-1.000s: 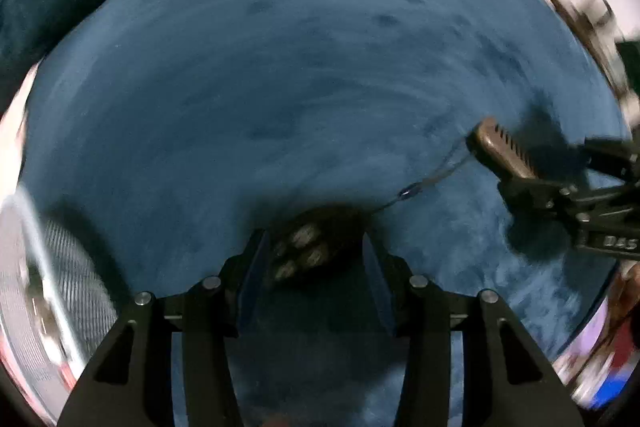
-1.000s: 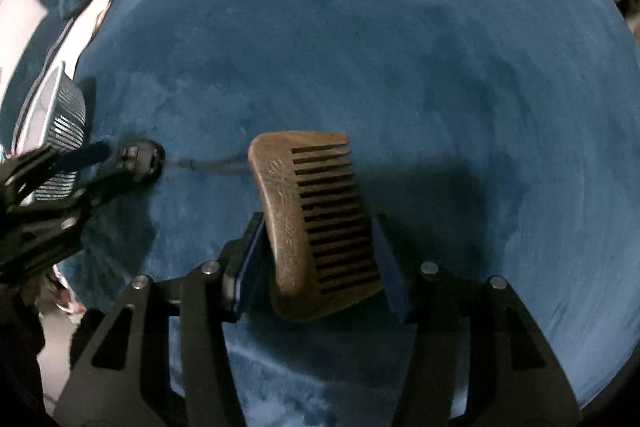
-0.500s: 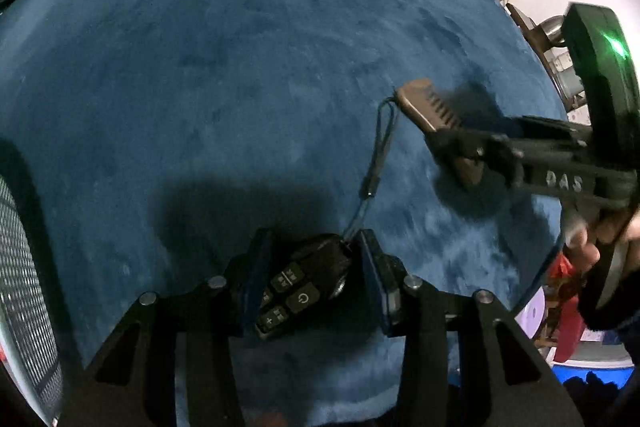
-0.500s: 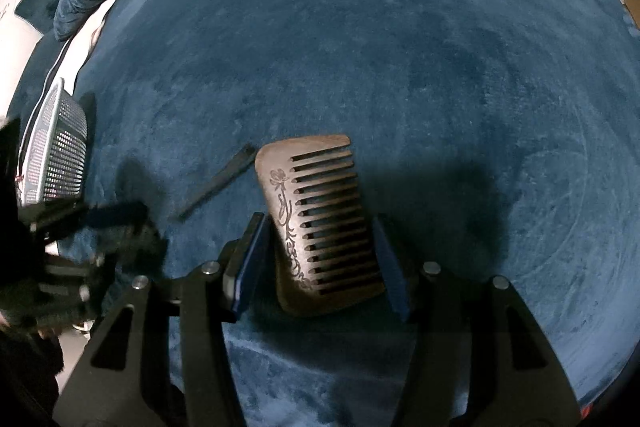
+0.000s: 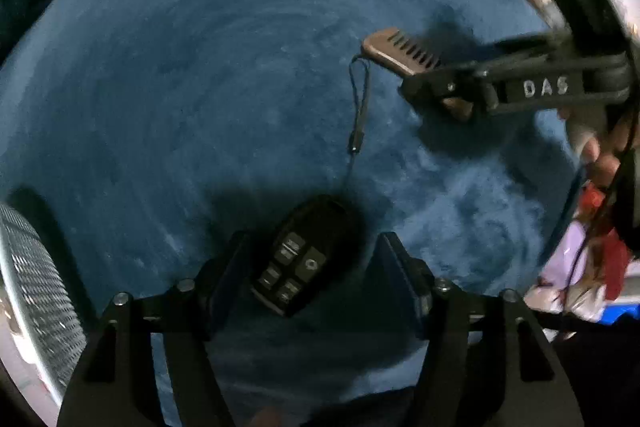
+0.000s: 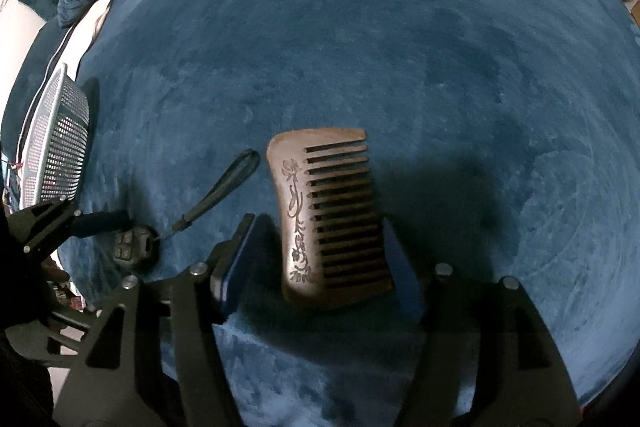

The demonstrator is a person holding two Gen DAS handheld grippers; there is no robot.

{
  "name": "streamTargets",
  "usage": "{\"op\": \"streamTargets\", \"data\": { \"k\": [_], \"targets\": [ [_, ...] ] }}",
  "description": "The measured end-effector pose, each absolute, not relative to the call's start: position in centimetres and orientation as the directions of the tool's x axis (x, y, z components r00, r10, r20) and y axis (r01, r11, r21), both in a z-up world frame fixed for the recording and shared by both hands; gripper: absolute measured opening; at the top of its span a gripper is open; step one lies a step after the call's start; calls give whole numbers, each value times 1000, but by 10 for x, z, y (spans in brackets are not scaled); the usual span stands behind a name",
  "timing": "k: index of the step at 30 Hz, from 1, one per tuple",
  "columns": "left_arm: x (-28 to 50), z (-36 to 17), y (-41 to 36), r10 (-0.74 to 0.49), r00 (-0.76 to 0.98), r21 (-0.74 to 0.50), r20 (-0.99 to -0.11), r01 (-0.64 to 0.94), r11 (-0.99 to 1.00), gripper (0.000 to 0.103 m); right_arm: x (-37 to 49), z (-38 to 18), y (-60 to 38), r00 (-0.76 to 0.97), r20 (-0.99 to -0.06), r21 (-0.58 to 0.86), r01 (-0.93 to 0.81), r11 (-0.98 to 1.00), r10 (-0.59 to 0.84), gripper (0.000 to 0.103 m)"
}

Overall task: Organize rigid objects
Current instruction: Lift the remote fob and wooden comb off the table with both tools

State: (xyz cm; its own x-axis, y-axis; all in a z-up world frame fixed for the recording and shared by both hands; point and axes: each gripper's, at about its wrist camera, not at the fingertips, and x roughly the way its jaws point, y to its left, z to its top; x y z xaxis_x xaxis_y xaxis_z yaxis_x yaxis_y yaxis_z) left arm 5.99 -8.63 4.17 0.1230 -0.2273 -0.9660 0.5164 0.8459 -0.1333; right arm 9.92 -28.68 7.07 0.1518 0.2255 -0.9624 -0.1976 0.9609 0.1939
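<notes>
Comb (image 6: 328, 215) and remote (image 5: 306, 257) lie on blue carpet (image 6: 400, 47), seemingly unclamped.

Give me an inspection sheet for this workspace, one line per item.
Surface: blue plush blanket.
Job's things: wooden comb and black key fob lying on the blanket; white mesh basket at the left edge.
Clutter: nothing seen on the blanket.
Grippers: left gripper open around the key fob; right gripper open around the wooden comb.
Cables: fob's wrist strap, loop reaching the comb's end.
Surroundings: blurred; cannot tell.
</notes>
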Motion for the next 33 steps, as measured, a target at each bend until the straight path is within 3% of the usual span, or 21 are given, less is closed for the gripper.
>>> {"op": "streamTargets", "data": {
  "k": [1,3,6,10,16,19,27,29,31,33],
  "targets": [
    [62,40,-89,-228,120,-135,-966,518,844,47,100,70,-286,152,-963,192,-198,961,223,64],
    [71,40,-86,-232,138,-143,-963,470,871,41,102,69,-284,154,-964,188,-196,962,219,64],
    [87,47,-62,-210,248,-147,-946,248,957,40,104,70,-283,161,-963,182,-193,964,214,64],
    [95,41,-36,-189,262,-168,-947,99,981,40,105,68,-275,156,-972,141,-204,969,174,64],
    [100,25,-26,-230,253,-227,-940,40,973,44,102,62,-263,159,-978,94,-237,967,134,64],
    [94,29,-10,-249,265,-260,-931,-6,966,42,101,64,-267,174,-975,96,-219,971,135,51],
    [79,51,-25,-244,316,-259,-917,-8,966,40,79,82,-266,185,-960,167,-228,959,211,50],
    [70,63,-22,-240,329,-258,-913,-11,966,36,71,89,-262,192,-956,175,-240,955,223,50],
    [64,72,-20,-234,343,-254,-910,-13,967,25,61,92,-258,198,-952,181,-249,951,233,50],
    [58,82,-17,-225,354,-246,-908,-14,969,24,56,99,-254,207,-947,186,-261,947,244,50]
  ]
}}
